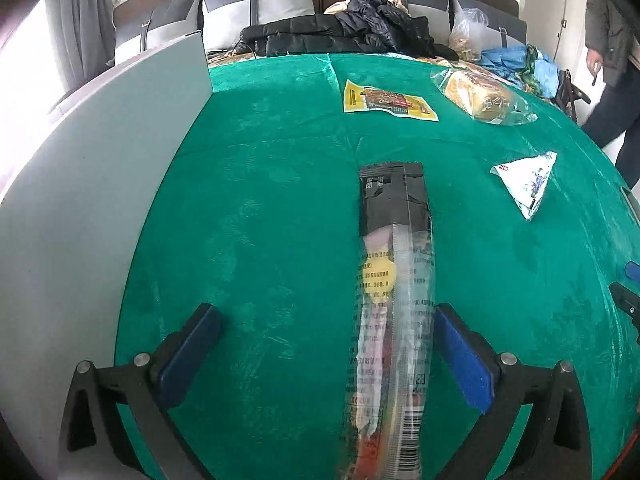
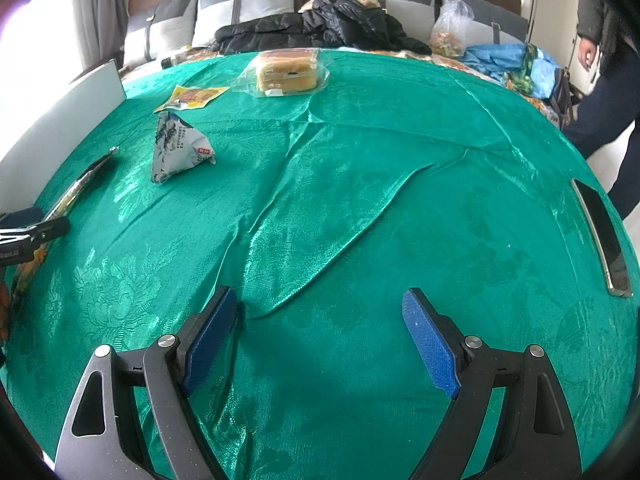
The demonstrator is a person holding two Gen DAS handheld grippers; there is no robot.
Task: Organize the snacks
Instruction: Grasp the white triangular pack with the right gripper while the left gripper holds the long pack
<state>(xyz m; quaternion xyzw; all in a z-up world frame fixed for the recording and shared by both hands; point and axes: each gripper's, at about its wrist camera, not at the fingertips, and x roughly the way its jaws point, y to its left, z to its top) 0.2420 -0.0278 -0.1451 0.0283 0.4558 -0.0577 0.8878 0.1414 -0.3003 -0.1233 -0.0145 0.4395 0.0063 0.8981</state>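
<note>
A long clear snack packet with a black end lies flat on the green tablecloth, between the fingers of my left gripper and close beside the right-hand pad. That gripper is open wide and is not gripping it. My right gripper hangs open over bare wrinkled cloth with nothing between its fingers. From the right wrist view the long packet lies at the far left. Further back lie a triangular white-and-blue packet, a flat yellow packet and a bagged bread loaf.
A pale grey panel stands along the cloth's left edge. A dark, shiny-rimmed object sits at the right edge. Behind the table are a bed with pillows, a black jacket and bags. A person stands at the far right.
</note>
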